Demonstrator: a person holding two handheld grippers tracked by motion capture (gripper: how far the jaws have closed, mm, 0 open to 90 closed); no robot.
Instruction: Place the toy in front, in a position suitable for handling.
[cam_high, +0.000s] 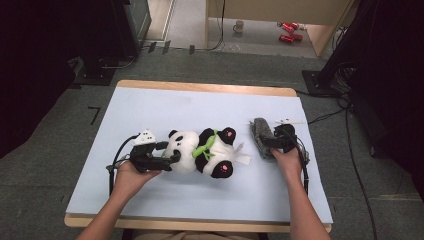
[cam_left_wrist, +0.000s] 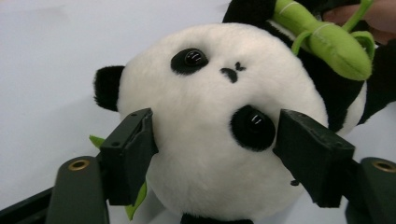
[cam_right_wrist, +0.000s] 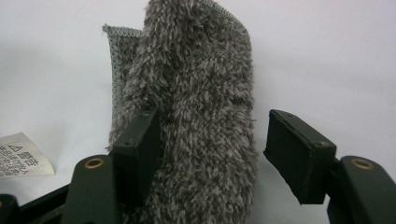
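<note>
Left gripper (cam_left_wrist: 215, 154) jaws spread around the panda (cam_left_wrist: 219, 126) head (barely touching): plush may slip. Right gripper (cam_right_wrist: 210, 158) hangs open beside the grey cloth (cam_right_wrist: 196, 116).

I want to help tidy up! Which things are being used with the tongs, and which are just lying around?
In use:
- panda toy, its head between the left tongs
- fuzzy grey cloth, between the right tongs

Just lying about:
- mug on the floor
- red cans on the floor
- loose black cables beside the table
</note>
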